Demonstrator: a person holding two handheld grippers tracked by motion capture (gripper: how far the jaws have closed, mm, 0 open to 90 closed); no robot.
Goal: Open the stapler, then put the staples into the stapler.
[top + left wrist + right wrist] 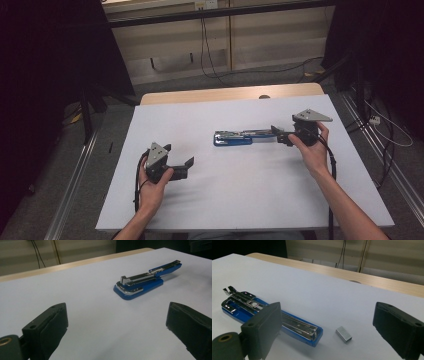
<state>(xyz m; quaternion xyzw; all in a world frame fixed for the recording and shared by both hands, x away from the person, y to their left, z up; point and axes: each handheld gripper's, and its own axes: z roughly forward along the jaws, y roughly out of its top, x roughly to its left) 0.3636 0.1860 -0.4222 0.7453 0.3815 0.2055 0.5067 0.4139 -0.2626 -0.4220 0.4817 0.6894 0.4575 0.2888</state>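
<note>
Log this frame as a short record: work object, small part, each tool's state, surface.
work object: blue stapler, opened out flat, magazine exposed
small part: staple strip, on the table beside the stapler's end
left tool: open, holds nothing, apart from the stapler
right tool: open, at the stapler's end
surface: white table

Looks like a lab or test room, not anyone's home. There's a plain white-topped table [200, 200] with a wooden edge, metal rails [75, 175] running along the grey carpet on both sides, loose cables [207, 50] dangling down a beige wall panel, and dark curtains [50, 75] boxing it in.
</note>
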